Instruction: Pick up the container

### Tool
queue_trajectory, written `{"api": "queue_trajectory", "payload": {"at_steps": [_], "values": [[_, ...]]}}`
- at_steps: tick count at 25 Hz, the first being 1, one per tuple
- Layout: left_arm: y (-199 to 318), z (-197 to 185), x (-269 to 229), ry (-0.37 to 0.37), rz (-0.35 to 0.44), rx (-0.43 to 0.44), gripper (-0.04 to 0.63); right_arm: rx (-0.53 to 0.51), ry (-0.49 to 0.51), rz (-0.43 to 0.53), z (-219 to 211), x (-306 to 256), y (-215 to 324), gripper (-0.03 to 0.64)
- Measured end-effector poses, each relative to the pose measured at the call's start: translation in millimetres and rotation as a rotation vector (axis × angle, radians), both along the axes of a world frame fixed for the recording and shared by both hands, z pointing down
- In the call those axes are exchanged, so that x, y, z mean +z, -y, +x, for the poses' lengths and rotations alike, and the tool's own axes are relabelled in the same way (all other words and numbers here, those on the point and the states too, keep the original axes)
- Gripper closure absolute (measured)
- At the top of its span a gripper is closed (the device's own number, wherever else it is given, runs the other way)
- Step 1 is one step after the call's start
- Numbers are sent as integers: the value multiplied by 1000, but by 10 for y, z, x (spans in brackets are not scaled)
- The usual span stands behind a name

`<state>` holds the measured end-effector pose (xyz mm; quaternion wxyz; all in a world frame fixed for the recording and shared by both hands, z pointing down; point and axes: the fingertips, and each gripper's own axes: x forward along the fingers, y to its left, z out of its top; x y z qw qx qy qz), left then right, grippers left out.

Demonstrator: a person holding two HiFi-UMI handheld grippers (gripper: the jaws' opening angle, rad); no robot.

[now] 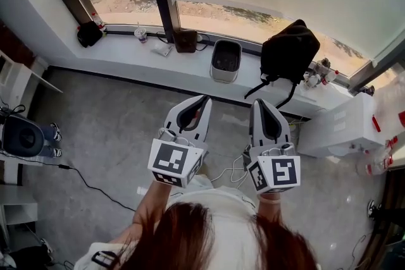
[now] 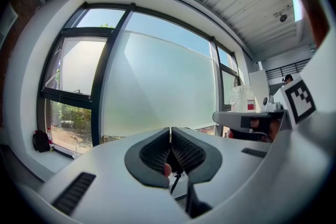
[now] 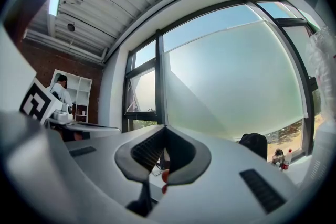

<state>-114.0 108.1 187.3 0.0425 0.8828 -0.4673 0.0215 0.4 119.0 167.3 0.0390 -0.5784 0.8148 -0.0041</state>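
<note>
Currently both tongs are closed tight w/ nothing held: left gripper (image 1: 204, 100) and right gripper (image 1: 262, 102), mid-frame; container (image 1: 225, 75) sits on the sill (image 1: 190, 66), upper centre, well apart from them; best to open jaws early, approach level, clamp opposite walls.

No writing, label or number seems readable in any view.
</note>
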Motion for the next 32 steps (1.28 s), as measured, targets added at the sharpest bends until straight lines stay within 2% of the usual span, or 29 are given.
{"api": "queue_trajectory", "payload": {"at_steps": [6, 16, 25, 32], "values": [[226, -197, 11, -11, -4, 27, 574, 43, -13, -22, -195, 61, 188, 592], [304, -316, 71, -27, -18, 37, 574, 80, -46, -27, -292, 108, 261, 592], [503, -358, 103, -27, -27, 24, 574, 79, -88, -36, -320, 178, 502, 592], [829, -254, 172, -22, -41, 28, 574, 74, -111, -27, -250, 239, 816, 592]]}}
